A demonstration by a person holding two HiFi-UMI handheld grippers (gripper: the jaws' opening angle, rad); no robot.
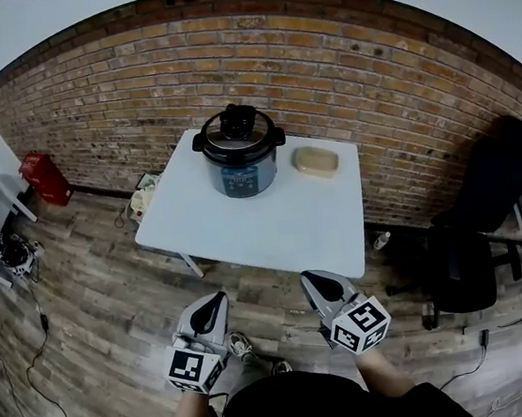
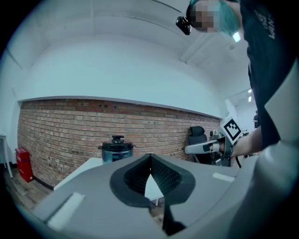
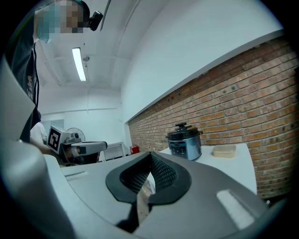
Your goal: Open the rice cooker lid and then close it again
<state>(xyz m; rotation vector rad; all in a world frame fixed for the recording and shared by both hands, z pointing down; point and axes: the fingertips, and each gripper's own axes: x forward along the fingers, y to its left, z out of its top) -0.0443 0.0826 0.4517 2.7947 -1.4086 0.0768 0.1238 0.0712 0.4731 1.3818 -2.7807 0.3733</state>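
A dark blue rice cooker (image 1: 239, 153) with a steel lid and black knob stands at the back of a white table (image 1: 272, 222), its lid down. It also shows far off as the rice cooker (image 2: 117, 148) in the left gripper view and the rice cooker (image 3: 184, 140) in the right gripper view. My left gripper (image 1: 216, 300) and right gripper (image 1: 311, 279) hover short of the table's near edge, well away from the cooker. Both are shut with nothing between the jaws. In their own views, the left gripper (image 2: 150, 164) and right gripper (image 3: 150, 163) show their tips meeting.
A beige lidded container (image 1: 317, 161) lies on the table right of the cooker. A brick wall runs behind. A black office chair (image 1: 475, 224) stands to the right, a red can (image 1: 45, 177) on the wood floor at left, with cables and bags nearby.
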